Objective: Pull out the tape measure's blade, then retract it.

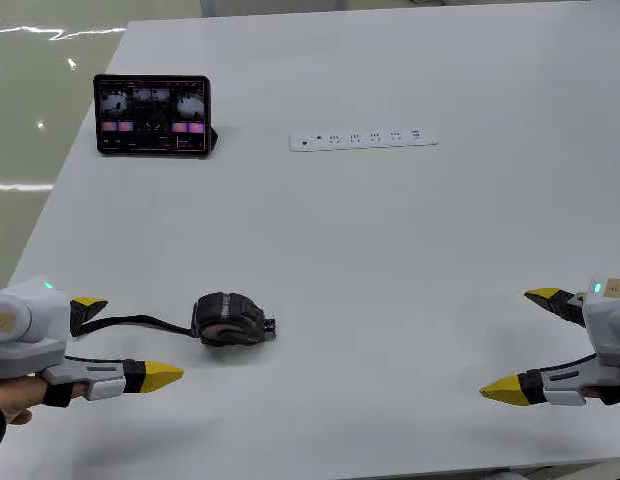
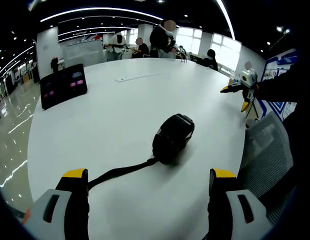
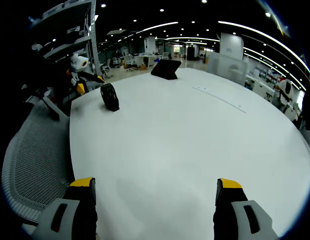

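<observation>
Tape measure (image 1: 230, 319) sits on the white table (image 1: 390, 250) just ahead of the left gripper (image 1: 138, 338) — jaws wide apart, nothing held, black strap (image 1: 140, 322) trailing back btwn them. Right gripper (image 1: 512, 343) well apart, also wide, empty — left's nearer. Case black, rounded, blade looks fully in

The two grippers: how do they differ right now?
The left gripper is close to the tape measure, whose strap reaches between its fingers; the right gripper is far from it, with bare table between its fingers. Both are open, holding nothing, with yellow tips.
</observation>
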